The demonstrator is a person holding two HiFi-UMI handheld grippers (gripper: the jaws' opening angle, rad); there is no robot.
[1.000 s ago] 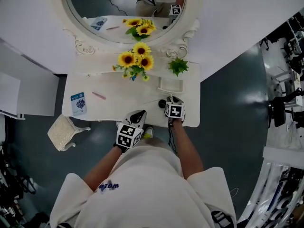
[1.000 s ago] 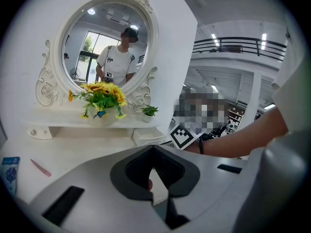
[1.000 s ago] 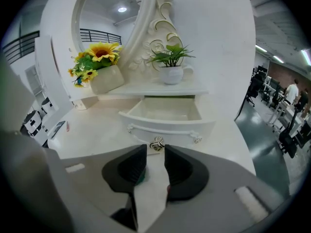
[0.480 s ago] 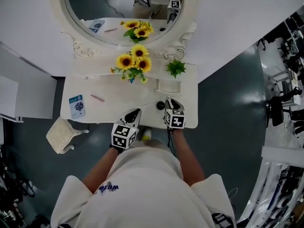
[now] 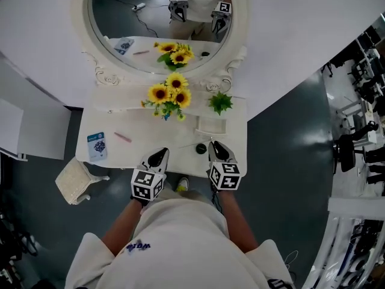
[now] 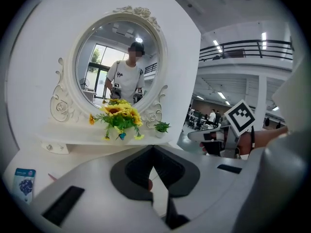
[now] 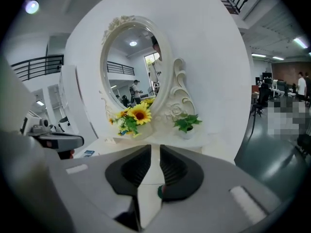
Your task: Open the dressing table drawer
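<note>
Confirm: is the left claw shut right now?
Yes, the left claw has its jaws touching at the tips in the left gripper view.

You can't see the drawer from above: the near edge of the tabletop [image 5: 150, 138] and your own body cover its front, and neither gripper view reaches down to it. The far rim of the mirror [image 5: 159, 17] is cut off by the top edge of the head view. The small dark round thing [image 5: 201, 149] toward the tabletop's near right is too small to name. The print on the blue packet [image 5: 96, 146] at the left can't be read, and the thin pink stick [image 5: 123, 137] beside it is too small to identify. The people [image 6: 212, 116] in the far hall are only specks.
</note>
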